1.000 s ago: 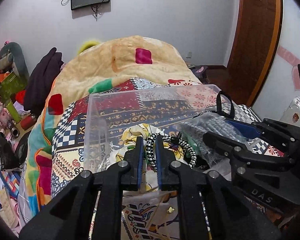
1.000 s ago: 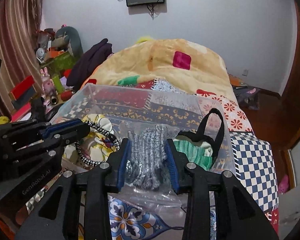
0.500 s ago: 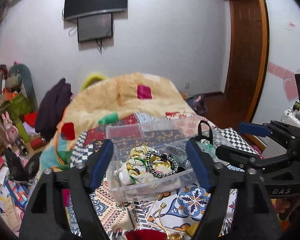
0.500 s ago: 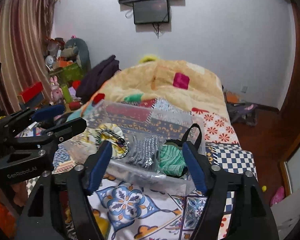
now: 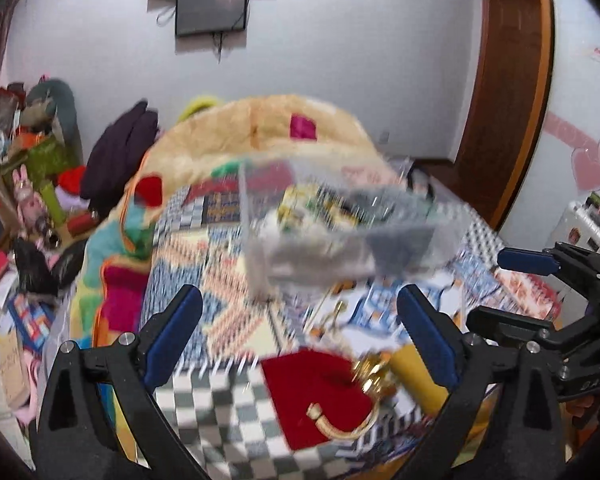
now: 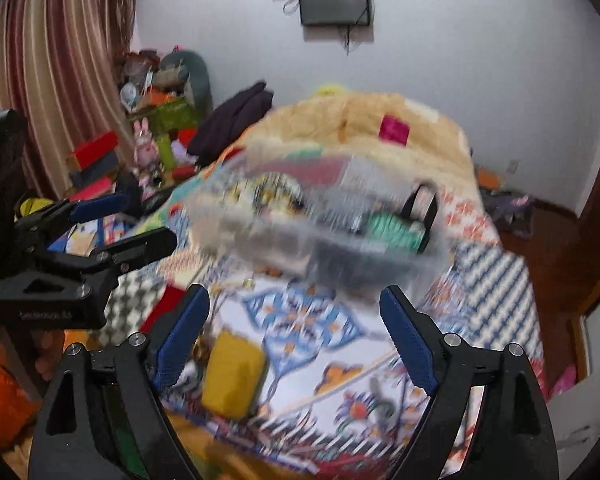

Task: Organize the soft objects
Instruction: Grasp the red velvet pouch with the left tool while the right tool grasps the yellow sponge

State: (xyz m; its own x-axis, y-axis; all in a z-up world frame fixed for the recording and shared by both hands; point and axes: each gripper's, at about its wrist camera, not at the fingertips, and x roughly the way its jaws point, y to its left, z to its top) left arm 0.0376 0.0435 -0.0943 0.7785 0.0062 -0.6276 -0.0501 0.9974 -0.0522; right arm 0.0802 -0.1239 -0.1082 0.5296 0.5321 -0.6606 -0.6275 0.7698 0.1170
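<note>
A clear plastic bin point(image 5: 348, 236) sits on the patterned bedspread and holds several soft items, blurred by motion; it also shows in the right wrist view point(image 6: 320, 232), with a green knitted item point(image 6: 396, 230) inside. My left gripper point(image 5: 300, 332) is open and empty, well back from the bin. My right gripper point(image 6: 296, 336) is open and empty too, also back from the bin. A red cloth point(image 5: 320, 392) with a gold ring handle point(image 5: 348, 424) and a yellow item point(image 6: 232, 376) lie on the bed near me.
A beige quilt point(image 5: 268, 136) is heaped behind the bin. Toys and boxes point(image 5: 32, 184) crowd the floor at left. A wooden door point(image 5: 508, 80) stands at right. A dark garment point(image 6: 232, 120) lies by the quilt.
Both grippers let go of the items in the bin, opened wide and pulled back and up. The scrunchie and the grey bundle stay in the bin. More of the bed's near edge shows.
</note>
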